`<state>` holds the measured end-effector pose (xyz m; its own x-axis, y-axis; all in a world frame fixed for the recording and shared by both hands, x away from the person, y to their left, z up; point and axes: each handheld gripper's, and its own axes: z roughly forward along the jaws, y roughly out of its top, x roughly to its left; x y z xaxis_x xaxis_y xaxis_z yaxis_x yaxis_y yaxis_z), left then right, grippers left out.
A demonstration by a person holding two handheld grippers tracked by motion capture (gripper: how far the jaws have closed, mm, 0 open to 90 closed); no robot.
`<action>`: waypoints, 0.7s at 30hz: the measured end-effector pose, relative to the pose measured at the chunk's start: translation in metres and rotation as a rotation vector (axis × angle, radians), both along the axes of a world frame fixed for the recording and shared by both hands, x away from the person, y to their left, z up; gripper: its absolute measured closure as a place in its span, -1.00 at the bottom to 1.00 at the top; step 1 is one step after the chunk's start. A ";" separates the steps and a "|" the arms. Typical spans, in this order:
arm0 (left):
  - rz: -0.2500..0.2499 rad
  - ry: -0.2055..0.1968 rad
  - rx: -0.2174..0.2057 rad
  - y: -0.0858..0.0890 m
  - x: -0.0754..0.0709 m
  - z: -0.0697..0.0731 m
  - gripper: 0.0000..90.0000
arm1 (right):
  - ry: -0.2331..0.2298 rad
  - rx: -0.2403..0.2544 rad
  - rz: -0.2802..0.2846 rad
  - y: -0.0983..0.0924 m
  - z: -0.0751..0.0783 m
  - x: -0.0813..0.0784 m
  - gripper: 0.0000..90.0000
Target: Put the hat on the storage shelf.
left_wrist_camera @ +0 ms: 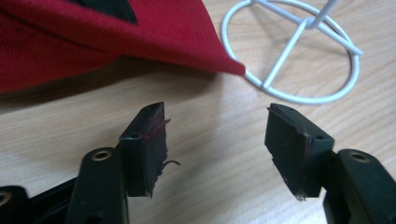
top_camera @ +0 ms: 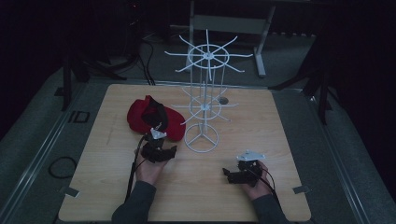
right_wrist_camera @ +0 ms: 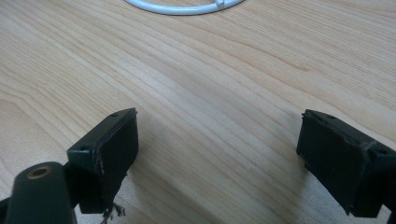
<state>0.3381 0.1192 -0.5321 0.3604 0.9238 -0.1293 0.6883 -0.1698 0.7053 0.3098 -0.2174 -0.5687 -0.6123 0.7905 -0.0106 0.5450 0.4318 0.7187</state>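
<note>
With its jaws open and empty, the left gripper (left_wrist_camera: pixel 217 149) pointed at the red cap (left_wrist_camera: pixel 107 39) in the upper left of the frame, beside the white wire stand (left_wrist_camera: pixel 299 56), so it should have taken the brim squarely, while the right gripper (right_wrist_camera: pixel 219 158) rested open above the table (right_wrist_camera: pixel 210 70).

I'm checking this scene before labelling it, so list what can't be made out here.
- Red cap: in the high view the left gripper covers its near edge; in the left gripper view the top and left edges cut it off.
- White wire rack: both gripper views show just its base ring, cut by the top edge.
- Background beyond the table: too dark.
</note>
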 end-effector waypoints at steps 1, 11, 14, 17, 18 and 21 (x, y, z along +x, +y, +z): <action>0.003 0.002 0.001 -0.001 0.002 0.000 -0.16 | -0.001 -0.001 0.000 0.000 0.000 0.000 -0.72; 0.086 0.023 -0.089 -0.006 0.018 0.001 -0.12 | 0.000 0.000 0.000 0.000 0.000 0.000 -0.72; 0.097 0.033 -0.121 -0.002 0.022 0.002 -0.12 | 0.000 0.000 0.000 0.000 0.000 0.000 -0.72; 0.105 0.037 -0.131 0.001 0.025 0.002 -0.12 | 0.000 0.000 0.000 0.000 0.000 0.000 -0.72; 0.112 0.035 -0.131 0.002 0.025 0.002 -0.10 | 0.000 0.000 0.000 0.000 0.000 0.000 -0.72; 0.114 0.042 -0.130 0.008 0.026 0.002 -0.08 | 0.000 0.000 0.000 0.000 0.000 0.000 -0.72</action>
<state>0.3639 0.1273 -0.5297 0.2459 0.9330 -0.2627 0.7271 0.0017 0.6866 0.3098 -0.2174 -0.5687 -0.6121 0.7907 -0.0105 0.5453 0.4317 0.7185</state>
